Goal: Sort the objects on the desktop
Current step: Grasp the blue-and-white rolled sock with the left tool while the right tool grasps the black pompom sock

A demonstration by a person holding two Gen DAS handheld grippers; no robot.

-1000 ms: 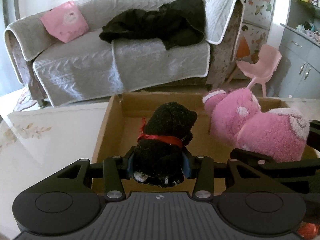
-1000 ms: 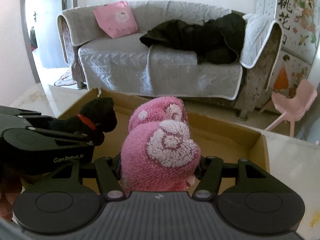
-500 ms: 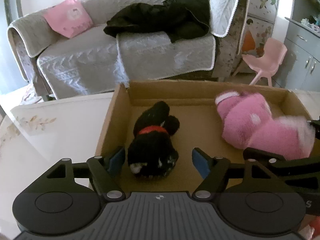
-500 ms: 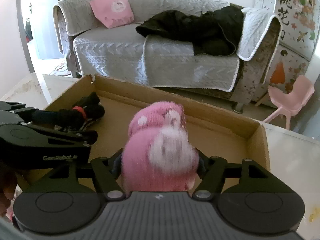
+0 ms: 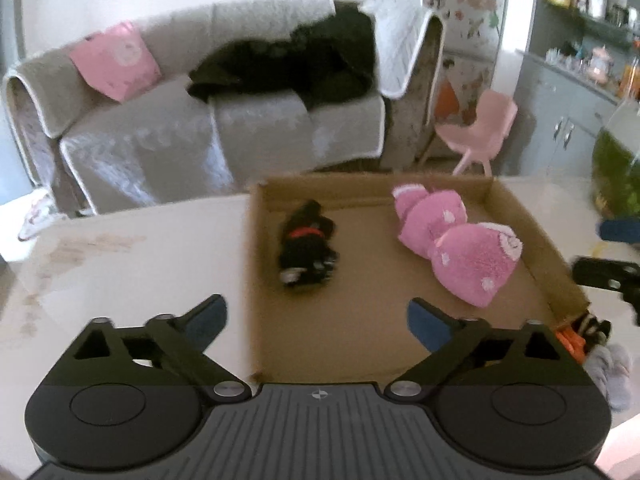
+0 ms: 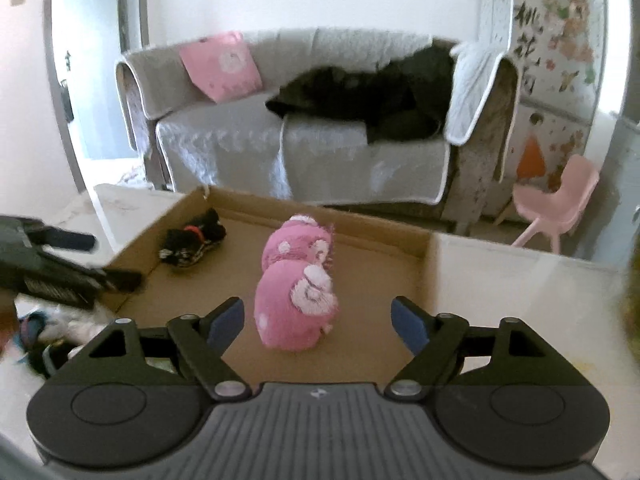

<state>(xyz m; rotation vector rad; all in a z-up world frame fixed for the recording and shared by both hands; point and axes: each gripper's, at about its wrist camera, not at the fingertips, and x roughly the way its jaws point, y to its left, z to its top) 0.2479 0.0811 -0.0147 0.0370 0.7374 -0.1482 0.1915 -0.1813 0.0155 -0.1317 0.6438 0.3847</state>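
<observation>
Both toys lie in the cardboard box (image 5: 520,216); we see leftover items (image 5: 596,340) just right of left gripper (image 5: 316,320). Left and right gripper (image 6: 316,318) opening, empty.

black plush toy (image 5: 306,246): dark fuzzy body, red collar, white patches at near end; lies on its side, left half of cardboard box (image 5: 360,336) floor | pink plush toy (image 5: 460,246): fluffy, white spots, lies lengthwise, right half, apparently near the right wall | toys well apart | box: shallow, open-topped
</observation>
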